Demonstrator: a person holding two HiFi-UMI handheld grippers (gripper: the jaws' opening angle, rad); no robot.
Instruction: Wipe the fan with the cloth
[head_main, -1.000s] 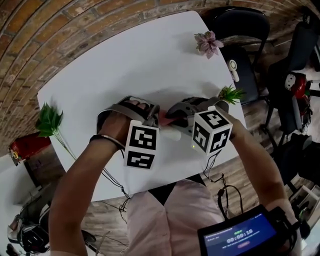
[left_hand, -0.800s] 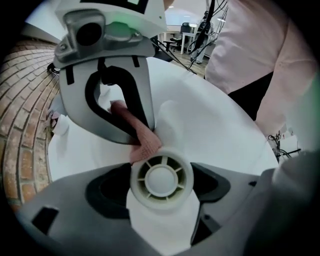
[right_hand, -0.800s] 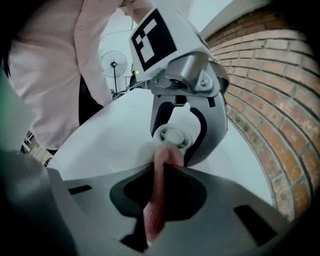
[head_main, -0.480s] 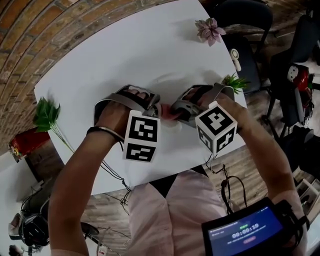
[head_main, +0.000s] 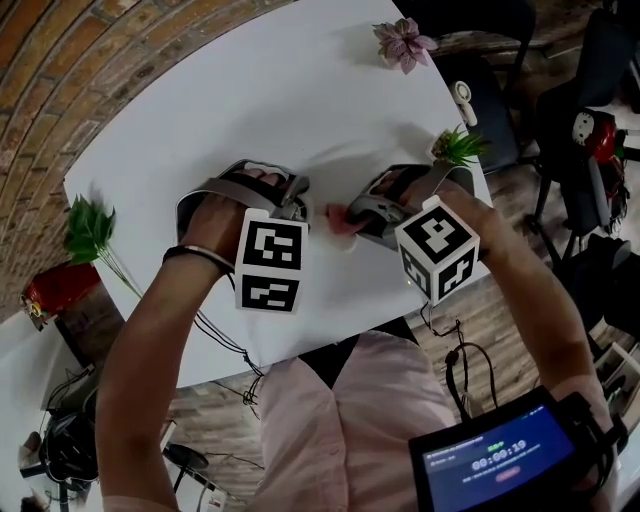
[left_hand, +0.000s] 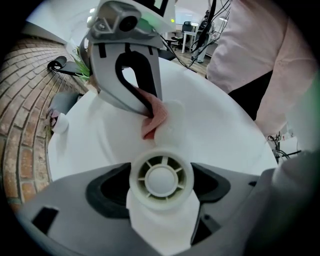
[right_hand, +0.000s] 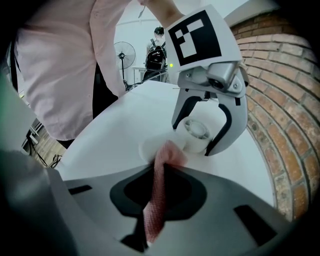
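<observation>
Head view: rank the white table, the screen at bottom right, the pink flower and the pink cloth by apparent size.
Largest first:
white table
screen, though nearness to the camera inflates it
pink flower
pink cloth, only partly showing, so its rank is unsure

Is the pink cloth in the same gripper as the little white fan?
No, the right gripper pinches the pink cloth, while the left gripper holds the white fan between its jaws.

One fan (left_hand: 161, 179), smooth matt white plastic; cloth (right_hand: 155, 200), pink coarse weave; table (head_main: 250, 110), smooth white; wall (right_hand: 280, 125), rough brick.
</observation>
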